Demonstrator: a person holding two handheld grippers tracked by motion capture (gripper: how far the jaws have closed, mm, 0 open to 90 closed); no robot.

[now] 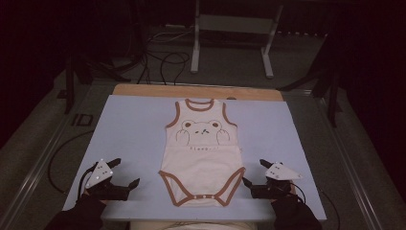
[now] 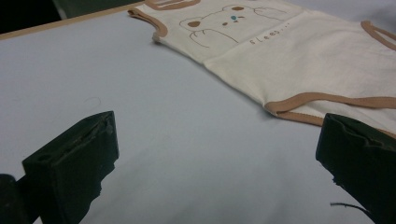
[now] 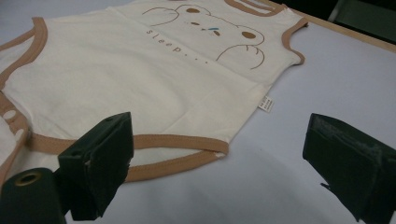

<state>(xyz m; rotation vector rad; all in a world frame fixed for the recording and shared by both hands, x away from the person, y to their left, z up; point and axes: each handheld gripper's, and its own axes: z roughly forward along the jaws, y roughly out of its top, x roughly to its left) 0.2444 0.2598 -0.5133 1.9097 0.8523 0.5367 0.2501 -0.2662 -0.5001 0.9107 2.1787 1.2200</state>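
I hold both grippers released — left gripper point(image 1: 125, 172), right gripper point(image 1: 253, 173) — flanking the baby bodysuit point(image 1: 203, 153); pinching one layer risks bunching.

**Surface and what lies on it**

You face a surface point(image 1: 143, 91) with a wooden edge showing at its far side. A pale blue sheet point(image 1: 134, 134) covers nearly all of it. On the sheet, near the middle, you have a cream baby bodysuit point(image 1: 203, 158) spread flat, neck opening towards the far edge, snap end towards you. It carries brown trim, a bear drawing and the word "sleep".
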